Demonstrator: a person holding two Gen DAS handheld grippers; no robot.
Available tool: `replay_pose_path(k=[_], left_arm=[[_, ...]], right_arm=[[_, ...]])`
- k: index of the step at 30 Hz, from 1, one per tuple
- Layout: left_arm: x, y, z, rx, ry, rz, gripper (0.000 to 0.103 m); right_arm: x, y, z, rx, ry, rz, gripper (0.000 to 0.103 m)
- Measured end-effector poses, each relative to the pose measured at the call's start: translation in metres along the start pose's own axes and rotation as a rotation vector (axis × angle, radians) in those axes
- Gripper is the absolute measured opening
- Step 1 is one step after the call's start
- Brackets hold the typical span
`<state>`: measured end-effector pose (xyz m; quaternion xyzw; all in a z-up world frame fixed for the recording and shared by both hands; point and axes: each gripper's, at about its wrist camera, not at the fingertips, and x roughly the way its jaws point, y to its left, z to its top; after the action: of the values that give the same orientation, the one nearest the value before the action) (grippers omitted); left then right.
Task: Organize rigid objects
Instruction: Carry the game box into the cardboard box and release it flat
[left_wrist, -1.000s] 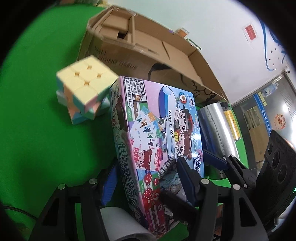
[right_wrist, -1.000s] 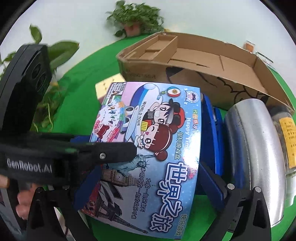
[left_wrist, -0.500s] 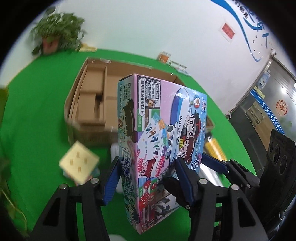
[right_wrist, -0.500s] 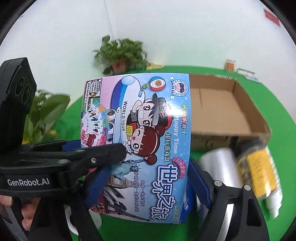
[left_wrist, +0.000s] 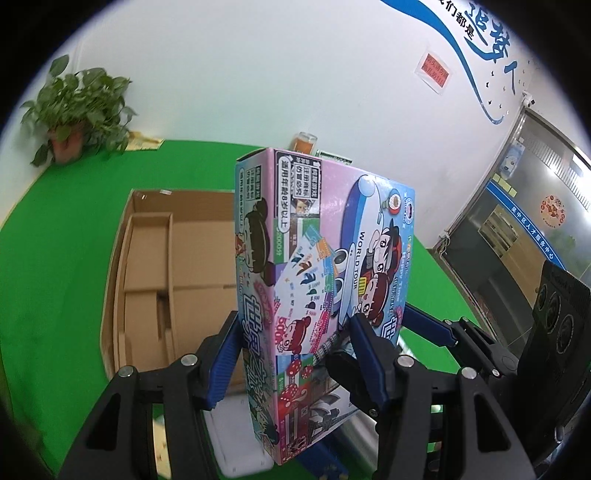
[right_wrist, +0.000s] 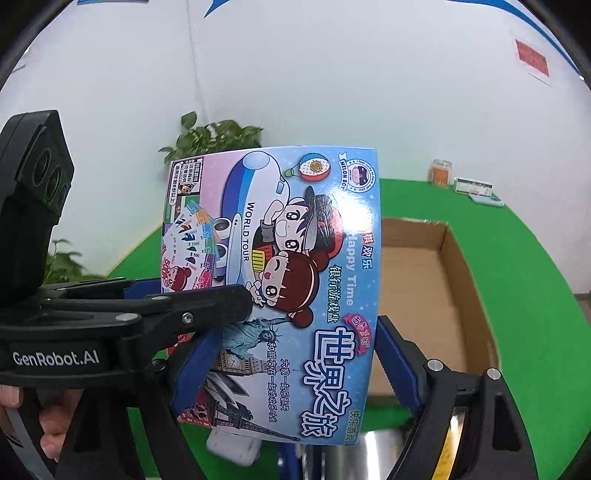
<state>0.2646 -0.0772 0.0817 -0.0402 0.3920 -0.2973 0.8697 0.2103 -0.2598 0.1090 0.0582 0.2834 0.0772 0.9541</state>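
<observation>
Green cloth tabletop (left_wrist: 55, 258) under a white wall (left_wrist: 258, 74); two potted plants, one at 10 o'clock (left_wrist: 77, 107) in the left wrist view, another (right_wrist: 214, 140) behind the box top in the right wrist view. One board game box (left_wrist: 321, 280) (right_wrist: 295, 280), held upright and off the table above one open cardboard carton (left_wrist: 177, 258) (right_wrist: 424, 295). Left gripper (left_wrist: 295, 354) clenched across the box's thin sides at 6 o'clock; right gripper (right_wrist: 291, 354) clamped on the same box across its wide face, blue fingers (right_wrist: 397, 363) on either edge. One orange jar (right_wrist: 441, 171) at 1 o'clock by the wall. One metal cylinder (right_wrist: 384, 458) and one white case (right_wrist: 232, 448) low at 6 o'clock beneath the box.
</observation>
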Motion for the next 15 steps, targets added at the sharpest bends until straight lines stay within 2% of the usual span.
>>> replay_pose_path(k=[7, 10, 15], left_arm=[[0.009, 0.001, 0.029, 0.023, -0.008, -0.002, 0.057], [0.015, 0.006, 0.037, 0.018, -0.003, 0.001, 0.057], [0.024, 0.021, 0.044, -0.010, 0.009, 0.014, 0.057]], right_arm=[[0.017, -0.018, 0.039, 0.003, 0.004, 0.011, 0.081], [0.026, -0.018, 0.042, 0.007, 0.017, 0.010, 0.080], [0.046, -0.016, 0.043, 0.001, 0.049, 0.013, 0.073]])
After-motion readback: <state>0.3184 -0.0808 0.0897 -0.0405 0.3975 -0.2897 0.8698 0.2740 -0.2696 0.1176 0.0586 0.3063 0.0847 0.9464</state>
